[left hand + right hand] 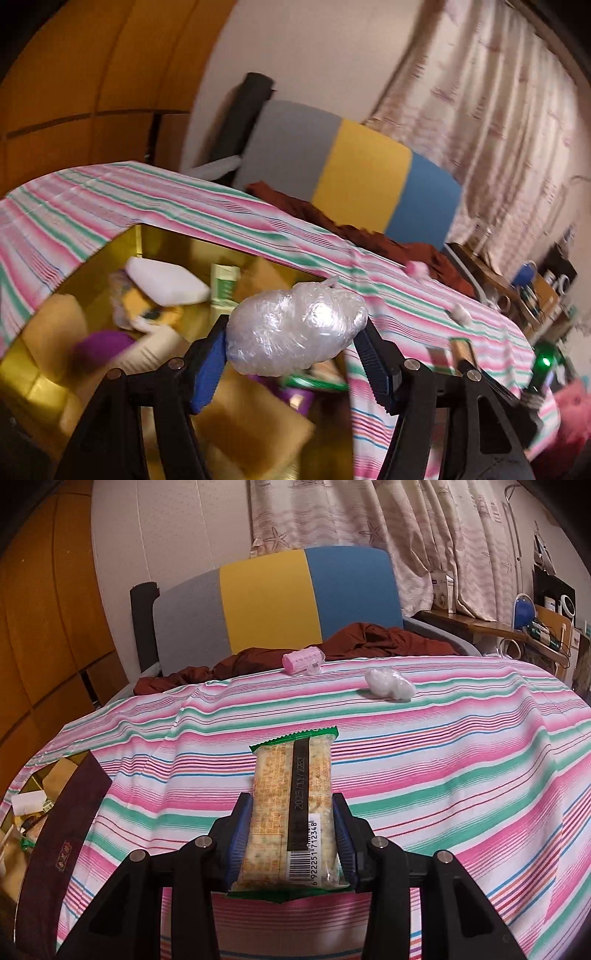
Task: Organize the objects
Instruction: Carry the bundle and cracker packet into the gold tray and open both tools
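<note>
My left tongs (295, 334) are pinching a crumpled clear plastic bundle (295, 326) between their blue pads, and they hold it over the open gold-lined box (110, 254). The view there is blurred, but I can make out a white packet (168, 284), something purple (101, 347) and a green-and-white carton (223, 286) lying inside the box.

My right tongs (291, 836) are clamped on a cracker packet (293, 812) with green crimped ends — barcode side facing up — and it is held above the striped cloth (424, 775) covering the bench.

Farther back on the cloth lie a pink roller-like item (301, 661) and, to its right and well apart from it, a second clear plastic bundle (389, 688). At the left edge of the right view a dark maroon lid (62, 830) is propped beside the box.
</note>
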`<state>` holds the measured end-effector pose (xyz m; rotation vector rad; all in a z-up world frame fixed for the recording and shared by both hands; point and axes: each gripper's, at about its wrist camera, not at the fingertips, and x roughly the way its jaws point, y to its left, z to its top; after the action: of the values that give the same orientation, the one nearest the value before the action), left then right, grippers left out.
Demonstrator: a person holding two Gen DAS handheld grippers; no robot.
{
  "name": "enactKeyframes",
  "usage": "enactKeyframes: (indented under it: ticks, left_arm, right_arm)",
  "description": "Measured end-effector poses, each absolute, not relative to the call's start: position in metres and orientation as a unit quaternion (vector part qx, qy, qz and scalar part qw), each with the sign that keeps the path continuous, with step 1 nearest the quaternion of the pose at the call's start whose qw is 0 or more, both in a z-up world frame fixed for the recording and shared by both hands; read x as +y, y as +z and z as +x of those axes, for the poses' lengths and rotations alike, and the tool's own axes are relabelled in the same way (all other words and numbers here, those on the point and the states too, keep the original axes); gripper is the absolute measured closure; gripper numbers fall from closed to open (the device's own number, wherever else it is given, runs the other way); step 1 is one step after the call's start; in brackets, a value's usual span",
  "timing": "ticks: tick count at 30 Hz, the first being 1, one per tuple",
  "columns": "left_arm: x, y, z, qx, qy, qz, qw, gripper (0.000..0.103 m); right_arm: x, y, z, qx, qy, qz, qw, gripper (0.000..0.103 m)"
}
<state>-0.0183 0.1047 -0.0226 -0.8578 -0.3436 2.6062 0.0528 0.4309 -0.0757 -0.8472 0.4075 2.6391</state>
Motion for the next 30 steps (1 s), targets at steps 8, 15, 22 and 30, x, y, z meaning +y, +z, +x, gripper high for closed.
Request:
enactKeyframes:
  ticks: [8,15,22,30]
  left_arm:
    - [0.084,-0.034,-0.044,-0.134,0.917,-0.338,0.163,0.017]
    - [0.062,-0.029,-0.025,-0.152,0.921,-0.321,0.163,0.0]
    - [0.032,-0.024,0.015,-0.132,0.938,-0.28,0.154,0.0]
    - [-0.033,-0.027,0.019,-0.18,0.941,-0.275,0.079,0.0]
  right_arm:
    - [0.404,-0.071,0.064,0.175,0.929,-0.297,0.136,0.061]
    - [0.363,-0.053,0.068,0.191,0.936,-0.285,0.077,0.061]
    - [0.326,-0.031,0.07,0.205,0.938,-0.279,0.008,0.061]
    - [0.26,-0.013,0.069,0.171,0.93,-0.299,-0.131,0.061]
